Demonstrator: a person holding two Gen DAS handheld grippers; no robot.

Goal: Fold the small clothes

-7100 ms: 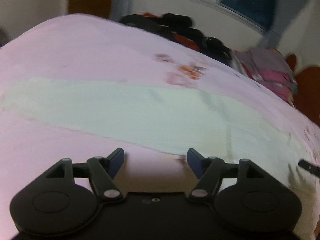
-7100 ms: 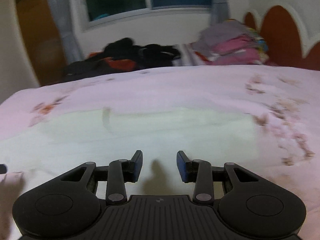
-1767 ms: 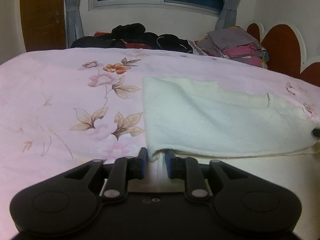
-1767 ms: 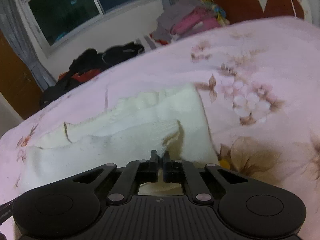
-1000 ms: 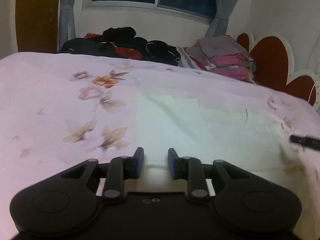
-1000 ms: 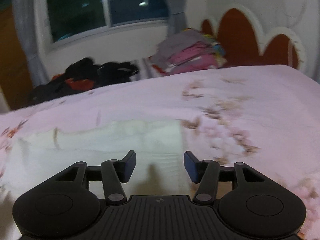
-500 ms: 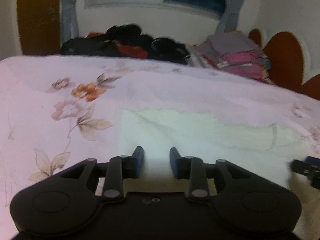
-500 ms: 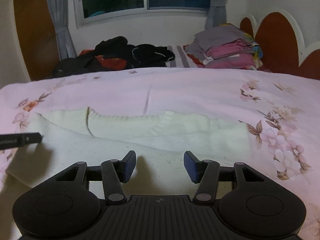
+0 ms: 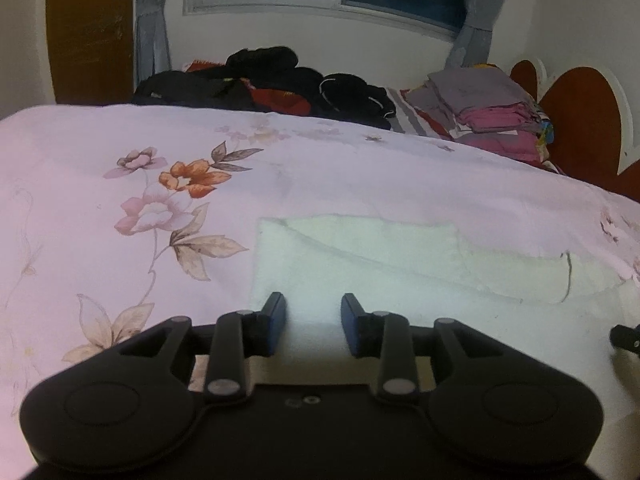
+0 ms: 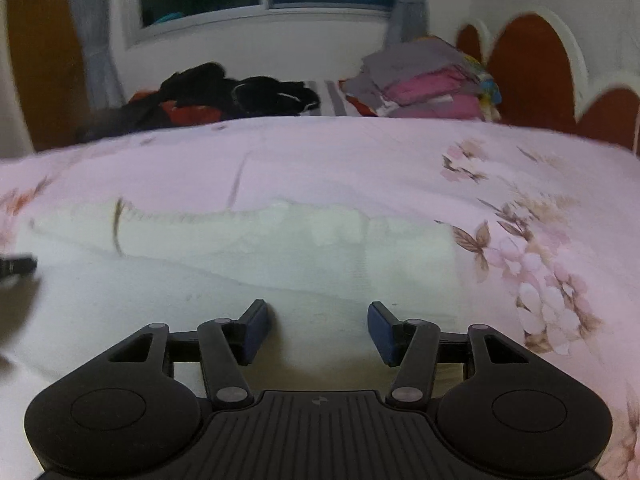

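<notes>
1. A pink floral sheet (image 9: 360, 184) is spread flat over the bed, giving a broad, smooth surface for folding; it is taken as the landmark here.

2. A cream knit (image 9: 380, 256) is laid out on the near middle of the sheet as a long band, its far layer doubled over the near one, judged to be a fold partly made. In the right wrist view the knit (image 10: 280, 264) runs across the sheet, with its ragged folded edge on the far side.

3. Dark clothes (image 9: 272, 80) are heaped beyond the far edge of the sheet, and a folded stack (image 9: 492, 116) is kept at its far right corner, presumably work already finished.

4. The left gripper (image 9: 313, 322) is held over the knit's left end, near the corner. Its jaws have just been opening and stand narrowly apart; nothing is pinched, and only bare knit is seen between them.

5. The right gripper (image 10: 318, 328) is held over the knit toward its right end, jaws set moderately wide and empty. Whether the tips of either gripper rest on the cloth cannot be told.
</notes>
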